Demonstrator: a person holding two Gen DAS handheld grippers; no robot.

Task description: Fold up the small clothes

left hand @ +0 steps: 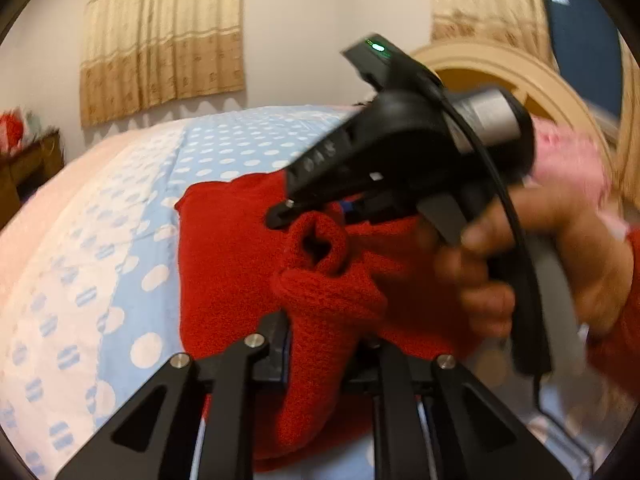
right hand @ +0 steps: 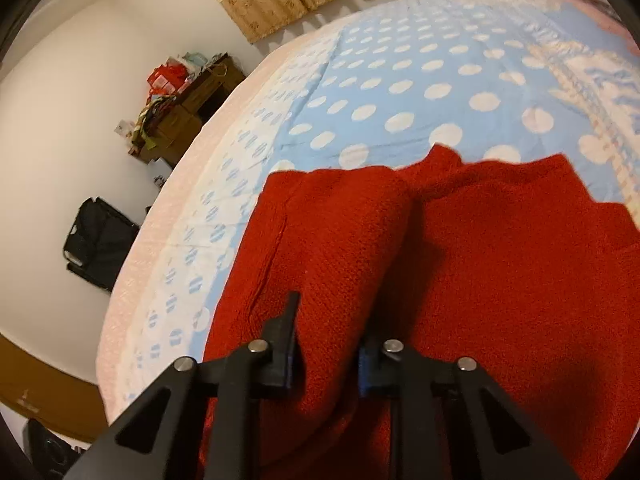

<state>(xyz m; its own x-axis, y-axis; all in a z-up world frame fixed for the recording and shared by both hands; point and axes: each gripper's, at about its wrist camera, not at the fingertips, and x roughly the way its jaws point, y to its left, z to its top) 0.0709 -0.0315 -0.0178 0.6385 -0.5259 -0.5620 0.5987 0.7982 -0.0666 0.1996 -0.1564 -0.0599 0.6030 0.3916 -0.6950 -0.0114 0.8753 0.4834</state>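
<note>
A small red knitted sweater (left hand: 224, 264) lies on the bed. In the left wrist view my left gripper (left hand: 324, 344) is shut on a sleeve of the sweater (left hand: 320, 312), whose round cuff (left hand: 320, 244) points up. The right gripper (left hand: 316, 208), held in a hand, reaches in from the right and its tip touches the cuff. In the right wrist view my right gripper (right hand: 328, 360) is shut on a raised fold of the red sweater (right hand: 500, 264), which spreads ahead over the bed.
The bed has a light blue cover with white dots (right hand: 400, 80) and a pale pink edge (right hand: 128, 280). A wooden desk with clutter (right hand: 180, 100) and a black bag (right hand: 100, 240) stand by the wall. A pink cloth (left hand: 568, 160) lies at the right.
</note>
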